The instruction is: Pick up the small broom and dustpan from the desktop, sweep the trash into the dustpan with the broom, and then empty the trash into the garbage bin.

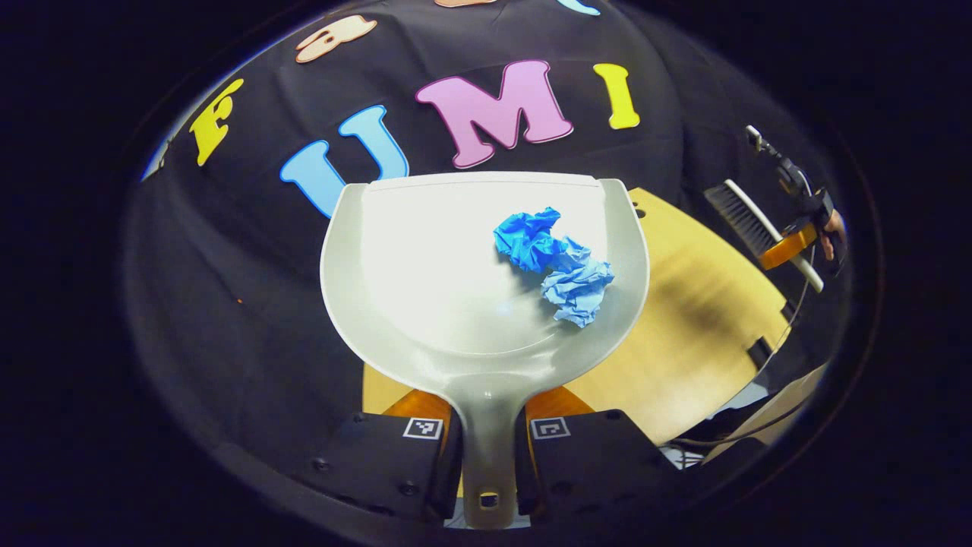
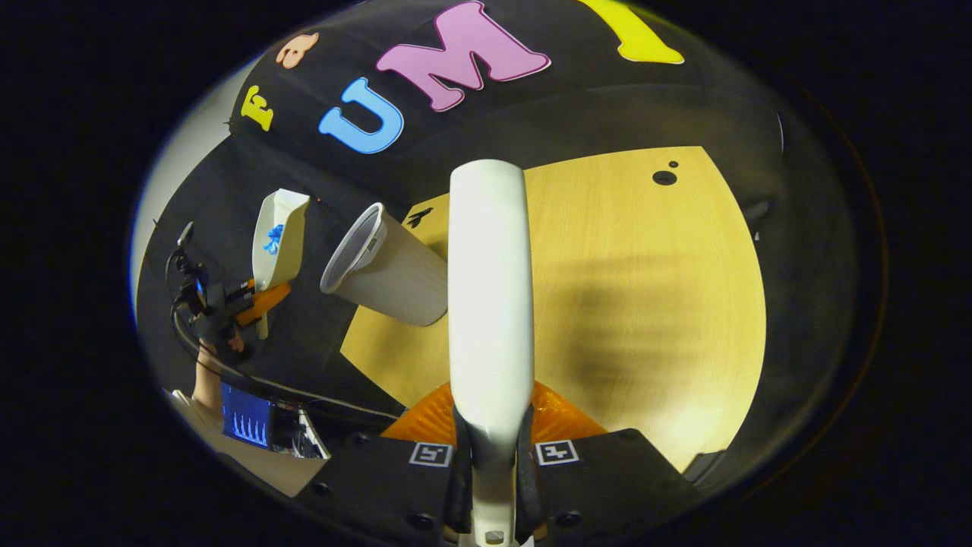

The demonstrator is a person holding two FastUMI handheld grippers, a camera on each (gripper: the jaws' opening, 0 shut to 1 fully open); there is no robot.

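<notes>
**Dustpan loaded and lifted, bin waiting at the desk's edge**

The wooden desktop (image 2: 645, 289) lay bare and yellow, its far edge meeting the black cloth wall. The garbage bin (image 2: 387, 273), a pale tapered tub, stood at the desk's far left corner as the right gripper view showed it, its open mouth (image 2: 351, 247) leaning in that view toward the dustpan.

The dustpan (image 1: 456, 281), white and broad, was held off the desktop, beyond its left edge, with its pan roughly level and its lip pointing away. The left gripper (image 1: 486, 448) pinched the dustpan's handle, both fingers pressed against its sides. In the right gripper view the same dustpan (image 2: 279, 235) hung just beside the bin's mouth, to its left, apart from it.

The broom (image 2: 490, 304) was clamped by its white handle in the right gripper (image 2: 490, 463), both fingers tight on it, raised above the desktop. From the left gripper view its dark bristles (image 1: 733, 216) showed well off to the right.

The trash (image 1: 554, 262), two crumpled balls of blue paper touching each other, rested inside the pan toward its right side.

Sweeping looked finished; emptying seemed the step in hand. To do it well, the pan's lip should probably come over the bin's mouth before tilting, and the tilt should be slow, since the light paper could roll off the right rim. The broom was best kept clear.
</notes>
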